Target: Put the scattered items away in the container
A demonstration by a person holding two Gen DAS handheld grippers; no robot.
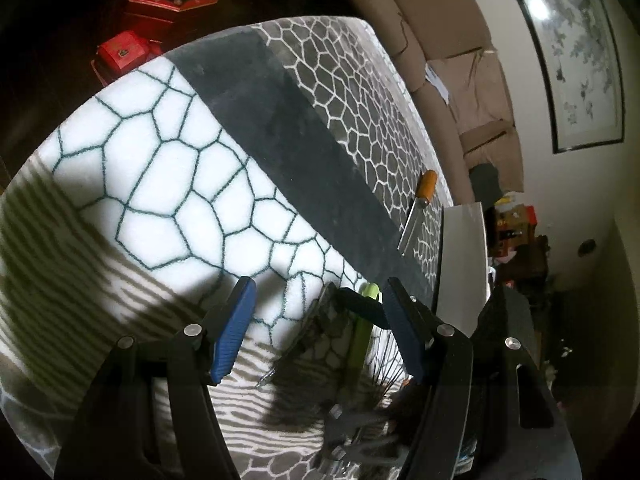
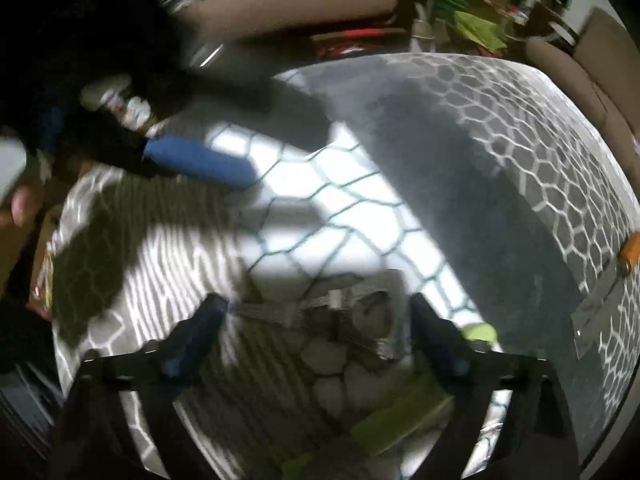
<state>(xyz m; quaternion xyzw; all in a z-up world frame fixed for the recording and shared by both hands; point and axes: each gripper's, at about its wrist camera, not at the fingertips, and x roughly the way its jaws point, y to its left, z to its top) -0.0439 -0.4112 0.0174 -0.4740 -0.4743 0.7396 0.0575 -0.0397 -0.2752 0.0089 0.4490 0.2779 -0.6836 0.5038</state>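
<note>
In the left wrist view my left gripper (image 1: 316, 316) is open and empty over a patterned rug (image 1: 168, 168). Between and below its blue fingers (image 1: 234, 332) stands a clear container (image 1: 320, 352) holding a green-handled utensil (image 1: 362, 336) and wire tools. A scraper with an orange handle (image 1: 418, 208) and a large cleaver blade (image 1: 464, 256) lie to the right. In the blurred right wrist view my right gripper (image 2: 316, 312) is open over the same container (image 2: 344, 344); the green utensil (image 2: 400, 420) shows below. The left gripper's blue finger (image 2: 200, 160) reaches in from the left.
A beige sofa (image 1: 452, 52) runs along the rug's far edge. Red boxes (image 1: 124, 52) sit on the dark floor at the upper left. The scraper (image 2: 600, 300) lies at the right edge of the right wrist view. Clutter stands beyond the rug (image 2: 472, 20).
</note>
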